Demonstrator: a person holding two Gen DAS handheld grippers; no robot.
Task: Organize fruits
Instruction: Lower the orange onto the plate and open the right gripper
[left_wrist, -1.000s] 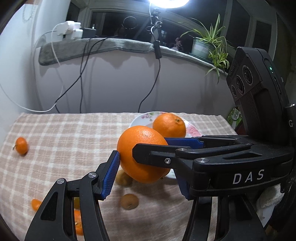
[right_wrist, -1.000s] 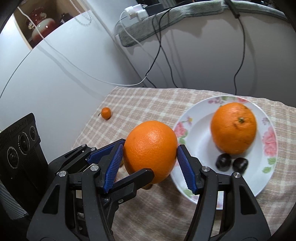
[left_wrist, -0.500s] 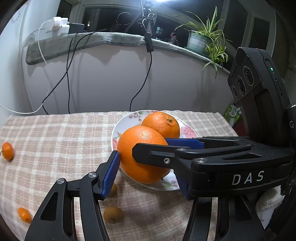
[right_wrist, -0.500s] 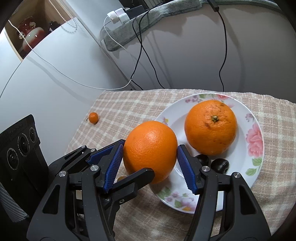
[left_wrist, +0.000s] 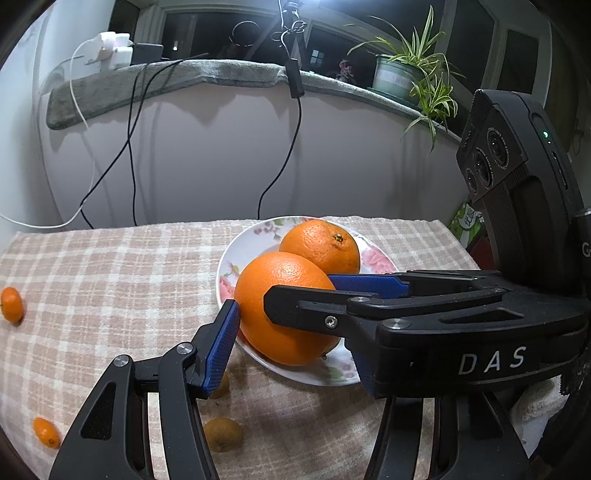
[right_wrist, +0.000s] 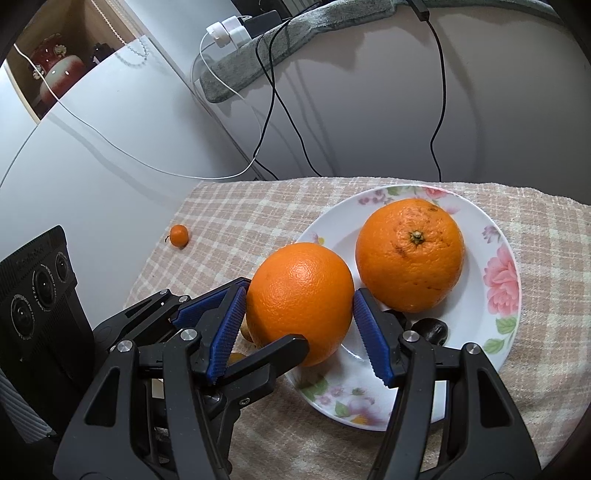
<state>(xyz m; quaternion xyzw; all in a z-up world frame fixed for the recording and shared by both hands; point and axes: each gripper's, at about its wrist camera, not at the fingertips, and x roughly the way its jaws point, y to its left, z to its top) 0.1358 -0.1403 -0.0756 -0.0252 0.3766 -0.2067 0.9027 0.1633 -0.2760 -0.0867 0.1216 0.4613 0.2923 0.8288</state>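
1. Where the plate (right_wrist: 498, 354) sits on the checked cloth (right_wrist: 236, 214), both grippers close on one orange (right_wrist: 299, 301) from opposite sides, and it hangs over the plate's near-left rim.
2. The left gripper (left_wrist: 286, 325) is clamped on that orange – one blue pad (left_wrist: 221, 350) presses its left flank, though the other finger of this gripper is hidden behind the right gripper's black arm.
3. The right gripper (right_wrist: 299, 332) is likewise clamped on it: blue ribbed pads (right_wrist: 371, 341) bear on both sides of the fruit (seen plainly from the right wrist).
4. A second orange (right_wrist: 410, 254) rests on the plate, stem end up, just beyond the held one and towards the plate's middle.
5. Two small dark fruits (right_wrist: 430, 328) lie on the plate at the second orange's near side, partly hidden by the right finger.
6. Off the plate to its left, well apart, a small mandarin (right_wrist: 179, 235) lies near the cloth's far edge.
7. Nearer than the plate's front rim, a brownish round fruit (left_wrist: 223, 434) lies on the cloth, and another (left_wrist: 221, 386) peeks from behind the left pad.
8. Left of the plate and near the camera – at the cloth's corner – lies a little orange fruit (left_wrist: 46, 432).
9. Behind the plate rises a pale wall with dangling cables (left_wrist: 280, 162), and a potted plant (left_wrist: 410, 74) stands on the ledge above it.
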